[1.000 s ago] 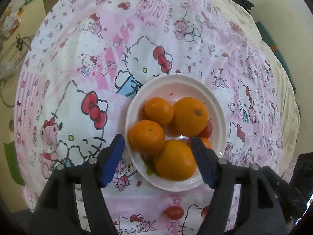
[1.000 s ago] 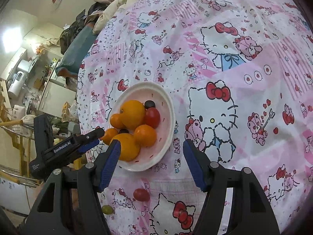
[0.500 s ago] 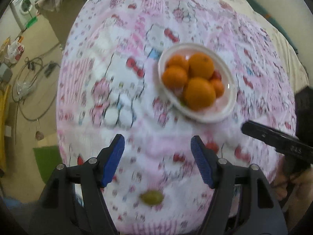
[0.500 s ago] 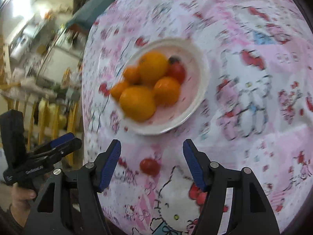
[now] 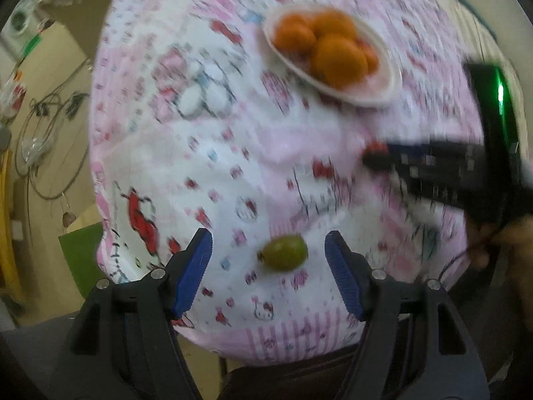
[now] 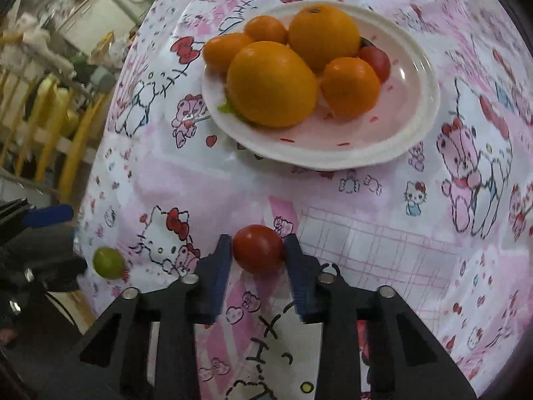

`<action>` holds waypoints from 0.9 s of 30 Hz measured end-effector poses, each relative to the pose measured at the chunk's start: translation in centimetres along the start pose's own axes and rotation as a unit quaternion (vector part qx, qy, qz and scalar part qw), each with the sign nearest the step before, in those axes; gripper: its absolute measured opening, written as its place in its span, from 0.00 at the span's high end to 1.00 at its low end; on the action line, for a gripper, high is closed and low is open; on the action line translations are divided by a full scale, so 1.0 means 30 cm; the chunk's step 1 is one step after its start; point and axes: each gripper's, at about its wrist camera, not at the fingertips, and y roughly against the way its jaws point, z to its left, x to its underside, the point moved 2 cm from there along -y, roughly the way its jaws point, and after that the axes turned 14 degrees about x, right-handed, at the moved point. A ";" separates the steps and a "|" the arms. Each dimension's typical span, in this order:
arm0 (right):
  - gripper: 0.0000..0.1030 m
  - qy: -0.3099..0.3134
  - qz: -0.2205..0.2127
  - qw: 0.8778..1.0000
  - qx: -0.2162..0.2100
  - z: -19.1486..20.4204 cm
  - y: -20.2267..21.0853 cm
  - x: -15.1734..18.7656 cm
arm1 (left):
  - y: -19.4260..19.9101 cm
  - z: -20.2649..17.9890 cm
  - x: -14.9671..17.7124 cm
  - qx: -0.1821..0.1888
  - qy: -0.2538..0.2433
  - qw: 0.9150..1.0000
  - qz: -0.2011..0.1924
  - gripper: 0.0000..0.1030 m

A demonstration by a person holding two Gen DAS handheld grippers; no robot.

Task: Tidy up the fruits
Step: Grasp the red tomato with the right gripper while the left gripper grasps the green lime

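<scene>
A white plate [image 6: 366, 156] on the pink cartoon tablecloth holds several oranges [image 6: 271, 83] and a red tomato [image 6: 374, 61]. A loose red cherry tomato [image 6: 258, 248] lies on the cloth in front of the plate. My right gripper [image 6: 257, 253] is closing on it, and both blue pads touch its sides. A small green fruit [image 5: 283, 256] lies near the table's near edge. My left gripper [image 5: 268, 256] is open around it, with its pads well clear of the fruit. In the left wrist view the plate [image 5: 391, 80] is blurred at the top.
The round table's edge runs close below both grippers. The right gripper's black body and the person's hand [image 5: 489, 240] cross the right of the left wrist view. Cables [image 5: 43, 126] lie on the floor at left. Yellow rails [image 6: 50, 123] stand beyond the table's left edge.
Both grippers came back from above the plate to the table's near edge. The right jaws closed onto the red cherry tomato. The left gripper now straddles the green fruit, still open.
</scene>
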 end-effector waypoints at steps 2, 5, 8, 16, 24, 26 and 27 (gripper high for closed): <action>0.68 0.009 -0.003 1.000 0.004 0.006 0.004 -0.004 | -0.029 -0.018 0.014 0.002 -0.011 1.000 0.012 0.35; 0.69 0.001 -0.008 1.000 -0.003 -0.007 0.018 -0.005 | -0.075 -0.042 0.024 -0.007 -0.030 0.999 0.031 0.36; 0.69 -0.014 -0.017 1.000 -0.009 -0.031 0.044 -0.012 | -0.100 -0.064 0.017 -0.022 -0.051 0.998 0.037 0.37; 0.69 -0.035 -0.034 0.999 -0.019 -0.060 0.084 -0.023 | -0.153 -0.094 0.005 -0.059 -0.072 0.995 0.044 0.74; 0.69 -0.042 -0.043 0.998 -0.028 -0.082 0.114 -0.025 | -0.101 -0.090 -0.001 -0.051 -0.072 0.996 0.031 0.76; 0.69 -0.044 -0.047 0.997 -0.031 -0.084 0.125 -0.026 | -0.067 -0.084 -0.004 -0.043 -0.067 0.997 0.022 0.76; 0.69 -0.046 -0.048 0.997 -0.033 -0.086 0.130 -0.028 | -0.049 -0.081 -0.008 -0.040 -0.063 0.997 0.017 0.76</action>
